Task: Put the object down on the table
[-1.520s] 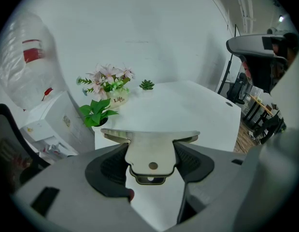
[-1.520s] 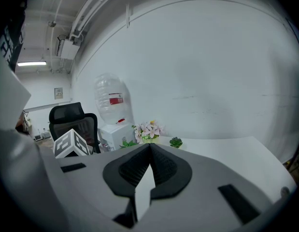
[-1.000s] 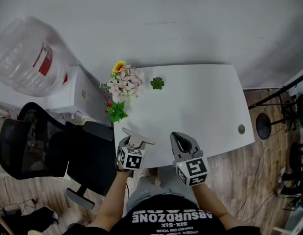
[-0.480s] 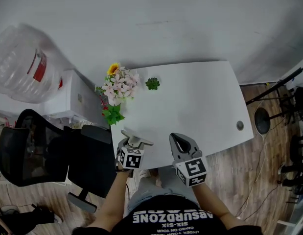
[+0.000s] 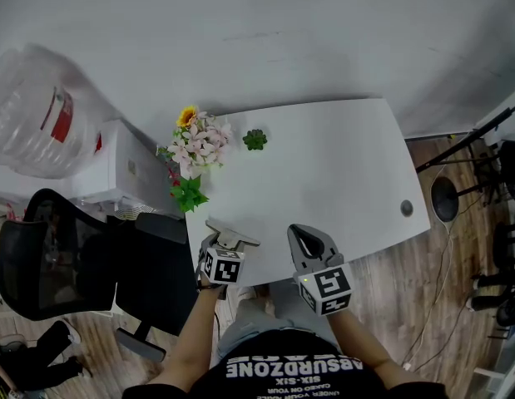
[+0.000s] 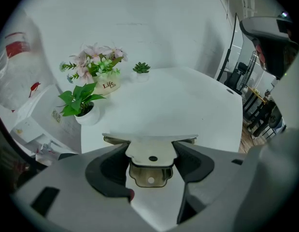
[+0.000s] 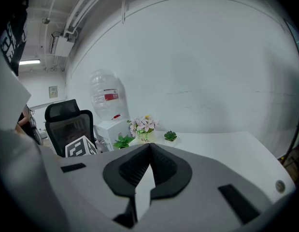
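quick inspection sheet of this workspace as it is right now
surface: white table, mostly bare; grommet near its right edge
job's things: metal bracket, gripped over the near edge, not yet put down
clutter: flower pot, small succulent, leafy plant, all at the far left
grippers: left gripper shut on the bracket; right gripper shut, empty
cables: thin cable on the floor at right
surroundings: office chair, water bottle at left
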`<state>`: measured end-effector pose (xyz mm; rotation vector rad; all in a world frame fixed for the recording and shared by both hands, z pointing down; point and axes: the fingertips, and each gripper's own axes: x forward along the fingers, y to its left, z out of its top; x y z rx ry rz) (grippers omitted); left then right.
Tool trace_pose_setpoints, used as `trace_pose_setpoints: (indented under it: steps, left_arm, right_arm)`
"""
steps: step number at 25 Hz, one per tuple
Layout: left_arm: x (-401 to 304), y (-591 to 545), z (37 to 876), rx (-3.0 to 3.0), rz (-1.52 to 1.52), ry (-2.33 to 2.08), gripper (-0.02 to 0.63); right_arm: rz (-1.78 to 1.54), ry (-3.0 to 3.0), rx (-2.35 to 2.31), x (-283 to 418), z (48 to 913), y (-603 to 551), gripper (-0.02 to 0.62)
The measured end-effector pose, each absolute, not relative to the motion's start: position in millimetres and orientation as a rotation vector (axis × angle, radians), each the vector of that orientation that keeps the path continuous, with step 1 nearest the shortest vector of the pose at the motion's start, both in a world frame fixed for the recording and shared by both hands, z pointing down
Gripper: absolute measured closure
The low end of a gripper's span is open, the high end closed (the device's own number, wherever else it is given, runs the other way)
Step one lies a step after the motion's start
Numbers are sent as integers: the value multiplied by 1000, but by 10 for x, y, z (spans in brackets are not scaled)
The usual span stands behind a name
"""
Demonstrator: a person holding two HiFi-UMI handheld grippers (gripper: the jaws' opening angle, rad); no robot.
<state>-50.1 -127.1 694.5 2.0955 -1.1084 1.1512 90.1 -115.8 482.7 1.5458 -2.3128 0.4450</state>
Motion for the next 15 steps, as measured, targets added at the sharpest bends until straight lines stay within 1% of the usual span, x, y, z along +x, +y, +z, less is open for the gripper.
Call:
trace_pose_setpoints:
  steps: [15]
  left_arm:
    - [-481, -1213, 7063, 2078, 1170, -1106, 314]
  right_arm:
    - [449, -2312, 1546, 906, 4860, -1112, 597]
